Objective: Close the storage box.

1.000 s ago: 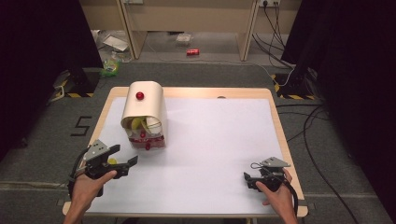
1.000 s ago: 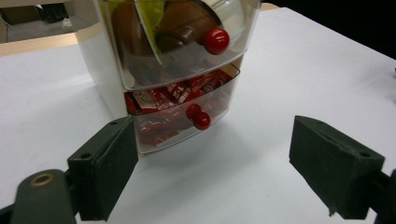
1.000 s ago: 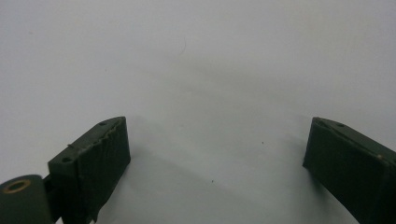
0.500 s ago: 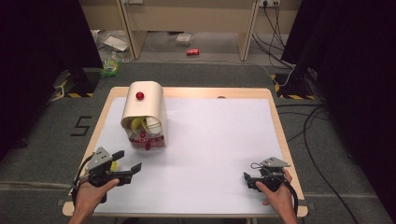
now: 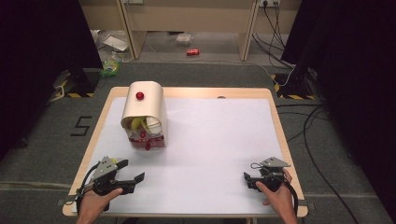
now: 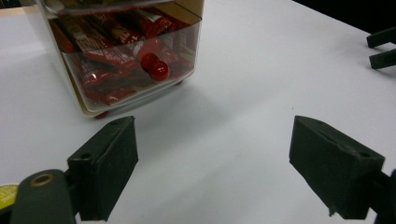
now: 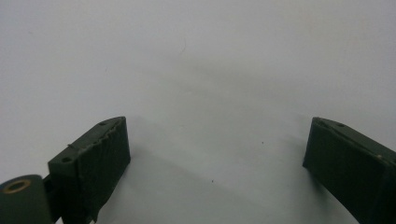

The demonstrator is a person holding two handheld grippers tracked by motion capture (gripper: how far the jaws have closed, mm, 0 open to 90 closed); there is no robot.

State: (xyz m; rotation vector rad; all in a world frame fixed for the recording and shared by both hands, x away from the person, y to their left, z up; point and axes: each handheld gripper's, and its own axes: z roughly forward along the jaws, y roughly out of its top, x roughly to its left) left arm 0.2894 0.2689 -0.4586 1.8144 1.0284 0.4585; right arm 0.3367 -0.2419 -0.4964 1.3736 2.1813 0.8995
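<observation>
Figure: both grippers over the white table sheet. In the high view I am holding the left gripper near the front left corner of the table, its jaws spread wide apart with nothing between them and aiming toward the middle of the sheet. I am holding the right gripper near the front right corner, well apart from the left one; in the right gripper view its two black jaws are likewise standing wide apart, and bare white sheet is lying between and beyond them.

The snack box is sitting on the left half of the table, toward the far edge and beyond the left gripper, not touching it. It is a cream box with a curved roll-top cover, and a red knob is showing on that cover. The cover is standing partly raised, and something yellow, which I cannot identify, is showing in the opening.

In the left gripper view the clear drawer at the bottom of the box is lying ahead and to the left of the jaws. Red wrapped bars are packed inside it, and a red drawer knob is projecting from its front wall. In the same view the jaw tips of the right gripper are appearing at the far right edge.
</observation>
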